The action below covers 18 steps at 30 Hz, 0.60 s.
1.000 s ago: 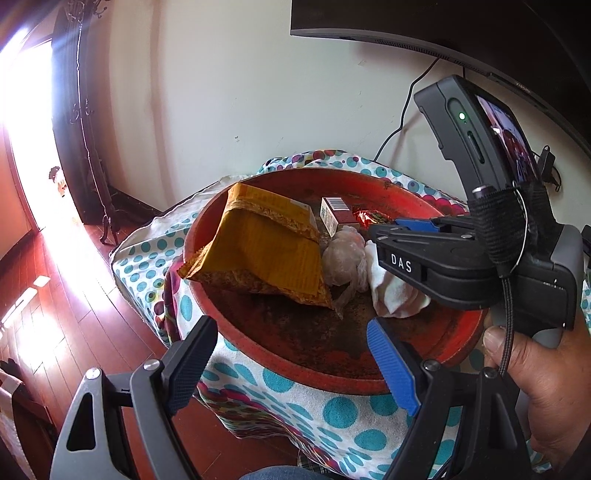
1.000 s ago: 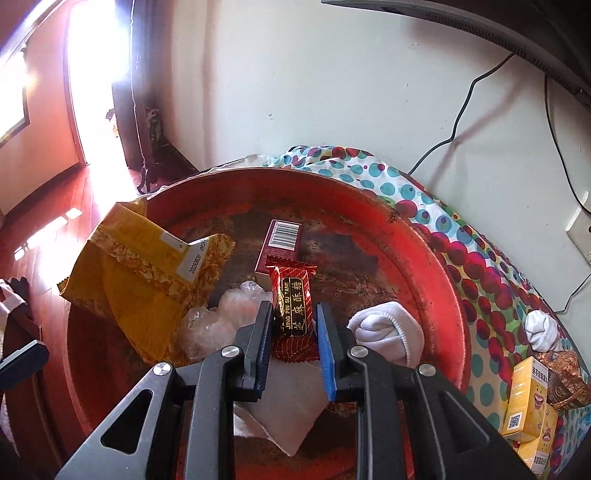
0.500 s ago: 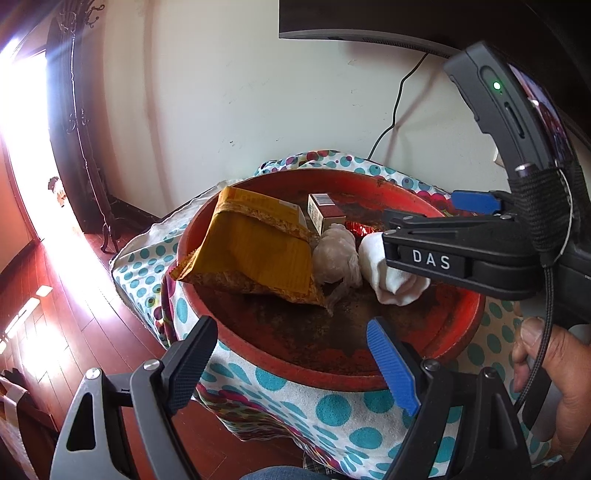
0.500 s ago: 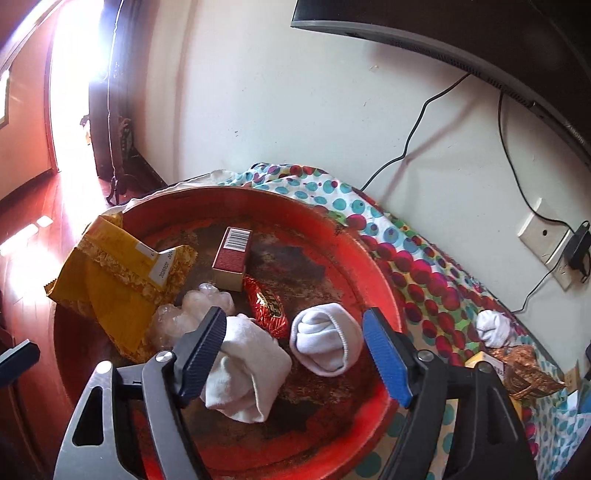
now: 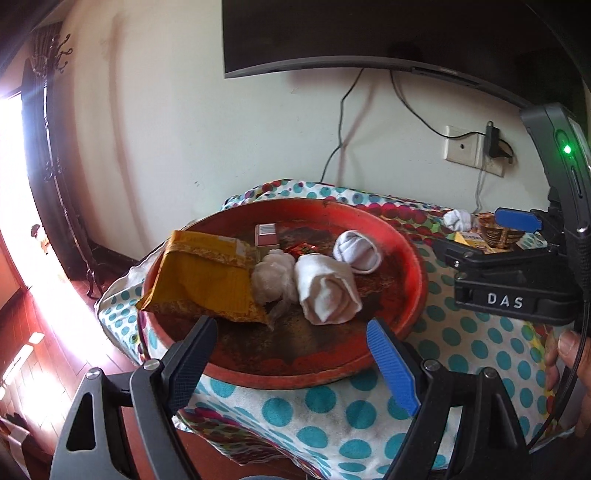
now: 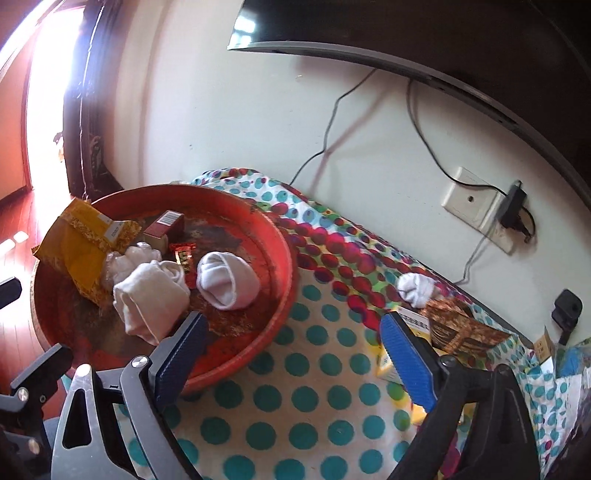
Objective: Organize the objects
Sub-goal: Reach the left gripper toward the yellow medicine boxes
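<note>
A round red tray (image 5: 413, 280) (image 6: 284, 295) on a polka-dot cloth holds a yellow packet (image 5: 207, 277) (image 6: 81, 243), a red box (image 5: 266, 236) (image 6: 164, 227), a red candy wrapper (image 5: 301, 249) (image 6: 184, 254), a clear plastic bundle (image 5: 273, 277) and two rolled white socks (image 5: 327, 288) (image 6: 225, 280). My left gripper (image 5: 295, 358) is open and empty in front of the tray's near rim. My right gripper (image 6: 295, 354) is open and empty over the cloth right of the tray. Another white sock (image 6: 415, 288), yellow boxes (image 6: 413, 328) and a brown packet (image 6: 458, 328) lie on the cloth.
The polka-dot cloth (image 6: 295, 406) covers a small table against a white wall. A wall socket with a plugged adapter (image 6: 513, 210) and hanging cables are above it. A dark screen (image 5: 369, 33) hangs overhead. Wooden floor and a bright doorway lie to the left.
My right gripper opened, let go of the red candy wrapper in the tray, and drew back to the right over the cloth. My left gripper pulled back slightly.
</note>
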Motion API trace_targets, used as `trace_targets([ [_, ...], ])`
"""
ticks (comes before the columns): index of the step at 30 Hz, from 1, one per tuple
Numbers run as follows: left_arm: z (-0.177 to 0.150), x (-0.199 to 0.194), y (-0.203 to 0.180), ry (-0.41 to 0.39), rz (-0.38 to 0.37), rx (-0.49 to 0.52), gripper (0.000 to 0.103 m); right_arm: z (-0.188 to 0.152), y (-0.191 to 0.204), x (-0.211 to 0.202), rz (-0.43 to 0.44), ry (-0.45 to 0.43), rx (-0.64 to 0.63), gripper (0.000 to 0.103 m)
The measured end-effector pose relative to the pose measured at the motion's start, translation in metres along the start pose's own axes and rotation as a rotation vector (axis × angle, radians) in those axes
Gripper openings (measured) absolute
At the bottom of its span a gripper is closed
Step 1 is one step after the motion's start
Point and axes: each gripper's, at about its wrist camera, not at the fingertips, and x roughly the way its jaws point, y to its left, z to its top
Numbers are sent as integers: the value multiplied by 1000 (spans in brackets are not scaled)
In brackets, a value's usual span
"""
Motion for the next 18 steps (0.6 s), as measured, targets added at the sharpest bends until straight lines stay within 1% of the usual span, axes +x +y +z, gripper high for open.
trace_targets([
  [3, -4, -4, -23, -3, -65, 45, 85, -19, -45, -8, -42, 12, 71, 98],
  [5, -8, -5, -42, -2, -94, 82, 85, -34, -75, -6, -67, 47, 120, 98],
  [9, -12, 1, -80, 50, -176, 137, 85, -68, -126, -3, -117, 103, 207, 98],
  [12, -4, 8, -105, 78, -233, 143, 85, -88, -153, -4, -137, 125, 279, 98],
  [16, 15, 19, -144, 87, -270, 176, 85, -106, -174, -2, -150, 166, 350, 98],
  [18, 27, 30, -160, 93, -269, 167, 85, -113, -179, 0, -139, 172, 378, 98],
])
